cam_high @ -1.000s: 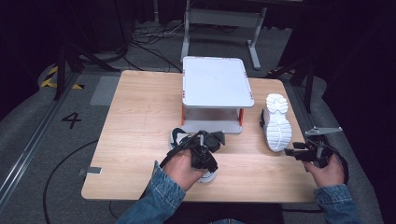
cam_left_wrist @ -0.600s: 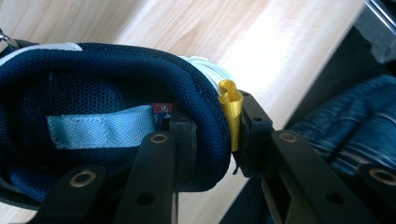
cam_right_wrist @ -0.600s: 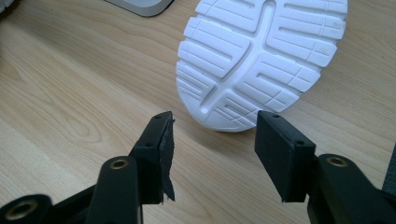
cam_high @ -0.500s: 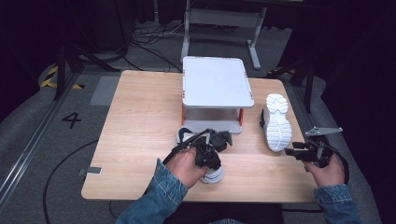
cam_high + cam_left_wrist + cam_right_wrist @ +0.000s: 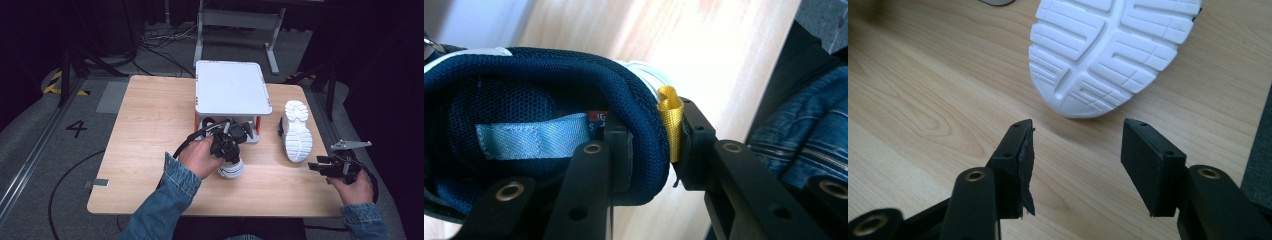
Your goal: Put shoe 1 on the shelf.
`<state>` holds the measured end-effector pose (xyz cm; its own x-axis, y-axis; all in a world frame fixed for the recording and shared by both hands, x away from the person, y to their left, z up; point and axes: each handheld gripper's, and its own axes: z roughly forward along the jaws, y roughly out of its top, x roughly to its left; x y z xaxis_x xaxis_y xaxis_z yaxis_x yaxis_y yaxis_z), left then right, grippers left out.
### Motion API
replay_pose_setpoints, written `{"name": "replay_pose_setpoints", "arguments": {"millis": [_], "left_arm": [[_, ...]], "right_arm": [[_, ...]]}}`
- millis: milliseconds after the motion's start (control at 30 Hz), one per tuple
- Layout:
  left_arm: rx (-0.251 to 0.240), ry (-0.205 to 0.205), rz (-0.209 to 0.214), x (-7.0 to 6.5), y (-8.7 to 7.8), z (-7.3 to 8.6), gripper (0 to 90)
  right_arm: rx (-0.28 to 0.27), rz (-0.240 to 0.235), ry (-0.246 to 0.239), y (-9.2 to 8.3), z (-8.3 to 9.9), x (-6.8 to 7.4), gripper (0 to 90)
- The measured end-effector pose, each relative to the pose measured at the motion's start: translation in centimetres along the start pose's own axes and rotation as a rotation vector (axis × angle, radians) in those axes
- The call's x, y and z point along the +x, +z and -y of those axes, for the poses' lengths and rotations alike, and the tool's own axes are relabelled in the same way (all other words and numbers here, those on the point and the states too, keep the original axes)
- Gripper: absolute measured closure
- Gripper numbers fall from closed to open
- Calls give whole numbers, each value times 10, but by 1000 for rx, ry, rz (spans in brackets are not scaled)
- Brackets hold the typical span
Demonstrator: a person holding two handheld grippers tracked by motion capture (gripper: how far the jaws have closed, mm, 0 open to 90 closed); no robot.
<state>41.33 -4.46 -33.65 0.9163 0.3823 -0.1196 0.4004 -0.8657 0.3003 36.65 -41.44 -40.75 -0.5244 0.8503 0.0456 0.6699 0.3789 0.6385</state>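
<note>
1. My left gripper [image 5: 644, 165] has just been closing its jaws, and they now pinch the padded navy heel collar of the sneaker [image 5: 544, 115]: one jaw inside the opening, the other outside against the yellow pull loop [image 5: 670, 120].

2. In the high view that sneaker [image 5: 231, 167] sits at lower centre of the frame, just in front of the white stand [image 5: 230, 87]. Against the picture from a second ago, my left hand has shifted slightly toward the stand with the shoe's heel in its grip. I judge the grasp is made and the lift has begun; whether the sole has left the table [image 5: 150, 130] I cannot tell.

3. My right gripper [image 5: 327, 167] waits at the lower right of the high view, in the same place as before, jaws spread with nothing between them. Its own view shows the second sneaker [image 5: 1108, 55] sole-up just beyond the jaws, at the top of the frame, not touching them.

4. Count: two sneakers, one held and one lying upside down at right centre of the high view [image 5: 297, 130]; one stand; one table; two grippers.

5. Next I expect to carry the held shoe toward the stand, though that is my guess.
</note>
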Motion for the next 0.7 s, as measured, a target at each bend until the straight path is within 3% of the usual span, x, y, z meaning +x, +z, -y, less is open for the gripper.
{"name": "replay_pose_setpoints", "arguments": {"millis": [67,267,433,567,633,700], "left_arm": [[7,23,3,8,6,-7,725],[37,17,-26,28,21,-15,722],[51,-4,-44,53,28,-11,721],[39,4,-72,61,29,-5,699],[32,-2,-104,62,29,-2,679],[18,-58,-173,61,28,3,594]], "right_arm": [[-2,6,5,-3,4,0,475],[-2,22,28,-10,14,-3,475],[3,19,30,-9,16,-3,474],[15,11,18,-5,15,-1,470],[19,9,13,-3,13,0,466],[21,5,5,0,11,1,465]]}}
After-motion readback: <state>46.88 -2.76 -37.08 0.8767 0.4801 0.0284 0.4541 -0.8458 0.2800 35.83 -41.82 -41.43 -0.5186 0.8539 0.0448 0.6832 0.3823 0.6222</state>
